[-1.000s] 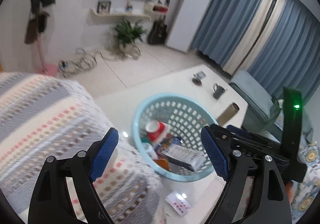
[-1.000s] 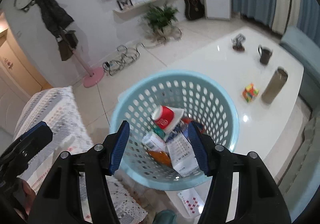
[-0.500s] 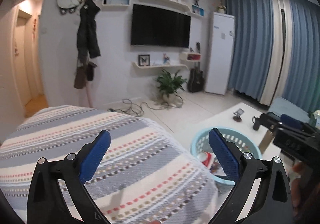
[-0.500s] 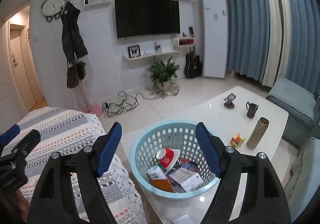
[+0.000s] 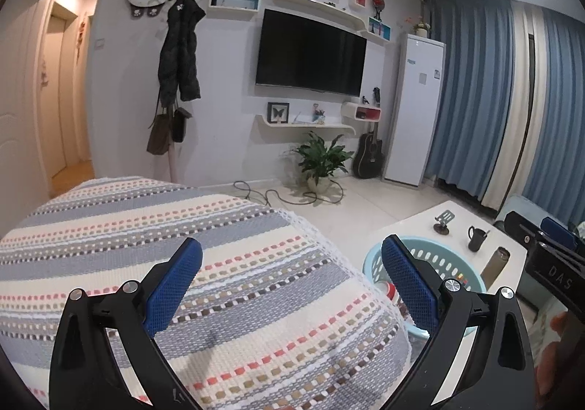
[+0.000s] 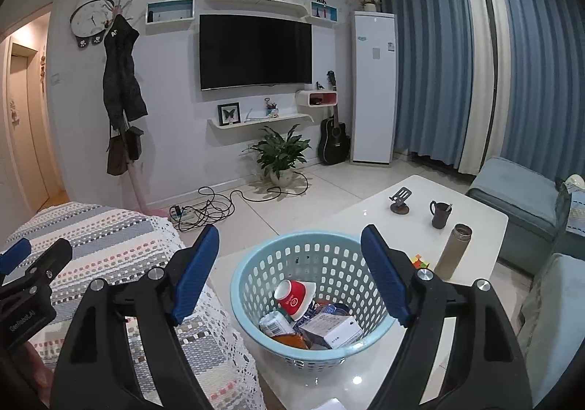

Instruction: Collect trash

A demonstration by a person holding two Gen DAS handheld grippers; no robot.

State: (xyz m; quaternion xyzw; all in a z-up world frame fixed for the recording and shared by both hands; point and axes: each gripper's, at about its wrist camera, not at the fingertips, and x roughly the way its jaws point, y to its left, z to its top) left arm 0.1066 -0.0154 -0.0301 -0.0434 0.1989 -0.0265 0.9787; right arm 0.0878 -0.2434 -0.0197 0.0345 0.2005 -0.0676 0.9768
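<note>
Far wall: a dark television [image 6: 255,51] hangs at centre, with a tall white cabinet [image 6: 373,88] and blue curtains [image 6: 435,73] to its right; I see a guitar [image 6: 333,139] and a potted plant [image 6: 279,154] on the floor below. Near left: a striped knitted cover [image 5: 204,285] fills most of my left wrist view, and I cannot tell what furniture lies under it. Right of it stands the white table [image 6: 369,219], its near edge cut off by the frame. On the table sits the light blue basket [image 6: 310,256], which holds the collected trash: a red-and-white paper cup [image 6: 294,296] lying tilted, a white box [image 6: 338,327] and several wrappers I cannot identify. In my left wrist view most of the basket is hidden behind the cover and a finger. Farther right on the table are a steel flask [image 6: 453,247], a dark mug [image 6: 440,214], a small stand [image 6: 400,203] and a colourful cube [image 6: 419,261], half hidden by my right finger. My left gripper [image 5: 292,285] is spread wide over the cover with nothing between its pads. My right gripper [image 6: 292,271] is opening, framing the basket without touching it, and holds nothing.
</note>
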